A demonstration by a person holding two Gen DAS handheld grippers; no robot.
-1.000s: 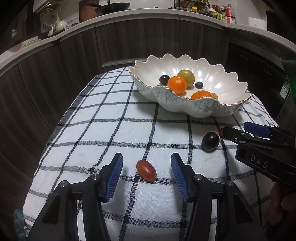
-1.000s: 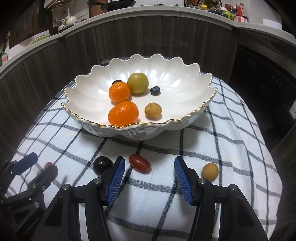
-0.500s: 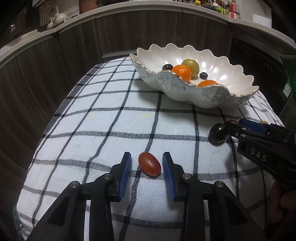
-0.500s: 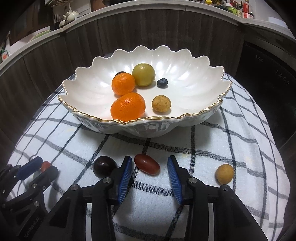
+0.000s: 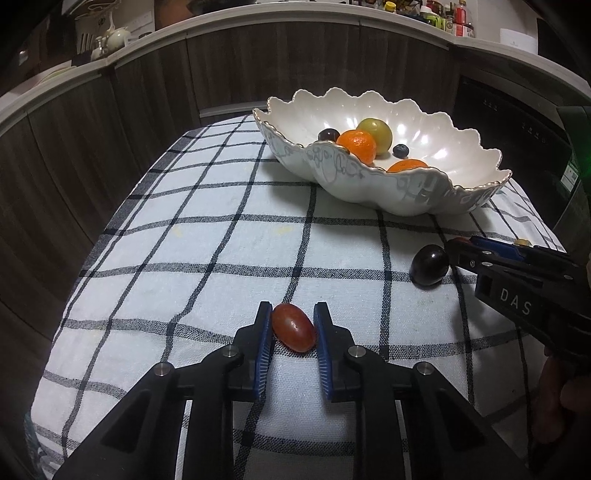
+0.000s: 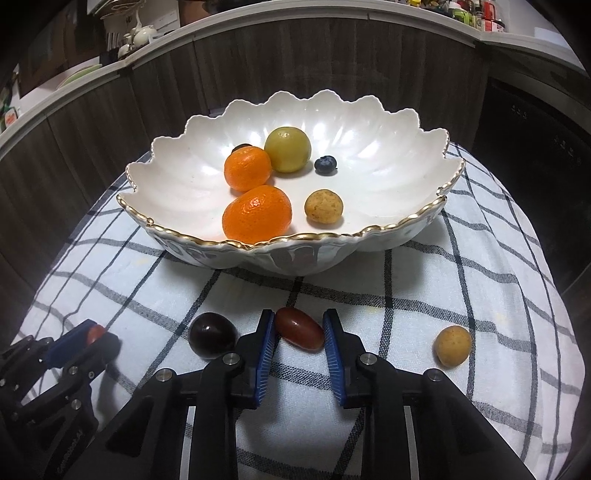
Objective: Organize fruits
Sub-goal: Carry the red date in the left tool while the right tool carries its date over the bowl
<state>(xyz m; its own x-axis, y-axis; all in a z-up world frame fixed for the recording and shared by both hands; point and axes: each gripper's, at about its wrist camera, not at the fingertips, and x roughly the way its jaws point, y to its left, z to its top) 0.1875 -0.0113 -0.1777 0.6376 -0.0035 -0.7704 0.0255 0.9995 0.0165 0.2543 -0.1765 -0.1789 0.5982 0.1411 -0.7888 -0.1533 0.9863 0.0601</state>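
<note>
Checked cloth point(image 5: 207, 236) lies bare left of left tool point(image 5: 291, 325).

In the left wrist view the bowl's near wall point(image 5: 369, 181) hides most of the front orange point(image 5: 408, 165), and the far orange point(image 5: 357, 144) covers part of the dark grape point(image 5: 328, 134) behind it. The right gripper point(image 5: 452, 248) covers its red fruit, only a sliver showing. In the right wrist view the left gripper point(image 6: 101, 334) is cut by the edge. Bottles point(image 5: 448, 16) on the far counter are too small to read.
</note>
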